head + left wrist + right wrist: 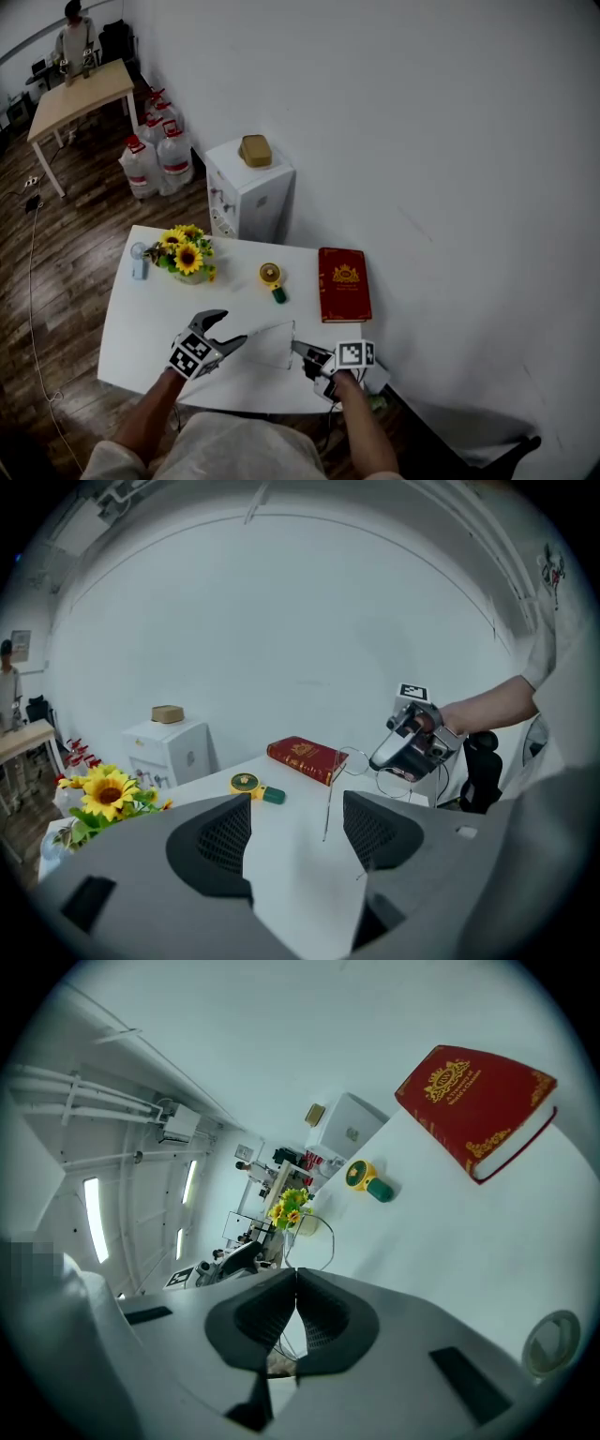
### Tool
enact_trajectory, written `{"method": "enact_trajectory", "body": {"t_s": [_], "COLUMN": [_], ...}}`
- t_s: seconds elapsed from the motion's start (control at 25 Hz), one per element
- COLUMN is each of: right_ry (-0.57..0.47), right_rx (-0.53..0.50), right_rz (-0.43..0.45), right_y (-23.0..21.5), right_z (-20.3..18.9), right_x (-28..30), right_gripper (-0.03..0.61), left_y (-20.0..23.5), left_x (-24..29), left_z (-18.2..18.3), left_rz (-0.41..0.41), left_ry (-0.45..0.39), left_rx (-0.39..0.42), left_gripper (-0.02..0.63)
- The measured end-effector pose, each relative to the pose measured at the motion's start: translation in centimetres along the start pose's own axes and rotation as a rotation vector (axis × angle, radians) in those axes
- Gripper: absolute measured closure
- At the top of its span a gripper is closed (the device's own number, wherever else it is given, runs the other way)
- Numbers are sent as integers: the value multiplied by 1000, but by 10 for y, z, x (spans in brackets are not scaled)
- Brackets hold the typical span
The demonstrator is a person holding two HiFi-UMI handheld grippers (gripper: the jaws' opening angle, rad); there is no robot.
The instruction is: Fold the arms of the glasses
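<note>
While the right hand-held gripper pinches the glasses, the left hand-held gripper stands spread beside one arm, which is not yet folded.

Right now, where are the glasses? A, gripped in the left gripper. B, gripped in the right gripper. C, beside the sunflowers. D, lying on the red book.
B: the right gripper has its fingers shut on the glasses, while the left gripper has its fingers apart.

We see 1 white table, 1 red book flat at its far right, 1 yellow round gadget just beside, potted sunflowers far left, 1 pale bottle near them
</note>
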State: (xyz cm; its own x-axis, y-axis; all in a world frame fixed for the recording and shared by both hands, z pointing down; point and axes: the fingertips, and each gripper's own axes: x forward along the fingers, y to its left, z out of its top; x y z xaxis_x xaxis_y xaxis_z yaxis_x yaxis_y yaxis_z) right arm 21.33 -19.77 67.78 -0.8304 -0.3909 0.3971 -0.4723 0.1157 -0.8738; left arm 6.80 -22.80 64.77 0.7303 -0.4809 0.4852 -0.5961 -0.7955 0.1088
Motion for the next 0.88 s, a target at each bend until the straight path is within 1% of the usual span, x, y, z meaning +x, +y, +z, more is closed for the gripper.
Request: {"method": "enact_trajectory", "body": {"t_s": [0.08, 0.2, 0.24, 0.44, 0.48, 0.52, 0.56, 0.64, 0.88], "right_ry": [-2, -14, -16, -25, -28, -31, -34, -44, -73], "right_rx": [0, 10, 10, 5, 5, 6, 8, 11, 12], "right_rz": [11, 24, 25, 31, 29, 28, 27, 27, 29], "right_y": [5, 11, 12, 17, 18, 18, 18, 18, 19], "right_z": [-2, -3, -3, -2, -1, -1, -1, -1, 4], "right_x": [2, 3, 2, -2, -3, -4, -5, -7, -11], "right_gripper": [568, 568, 569, 568, 568, 568, 568, 568, 568], "left_y": [-7, -17, -20, -32, -33, -35, -37, -42, -58], "left_x": [9, 18, 21, 35, 37, 38, 39, 42, 49], "left_z": [-1, -3, -4, -6, -6, -6, -5, -4, -2], "left_rz": [-27, -62, -73, -92, -90, -86, -84, -92, -118], "left_ry": [35, 70, 79, 141, 151, 159, 168, 181, 197], "left_rx": [12, 14, 21, 83, 97, 109, 119, 128, 160], "left_gripper": [339, 425, 443, 467, 493, 542, 564, 584, 595]}}
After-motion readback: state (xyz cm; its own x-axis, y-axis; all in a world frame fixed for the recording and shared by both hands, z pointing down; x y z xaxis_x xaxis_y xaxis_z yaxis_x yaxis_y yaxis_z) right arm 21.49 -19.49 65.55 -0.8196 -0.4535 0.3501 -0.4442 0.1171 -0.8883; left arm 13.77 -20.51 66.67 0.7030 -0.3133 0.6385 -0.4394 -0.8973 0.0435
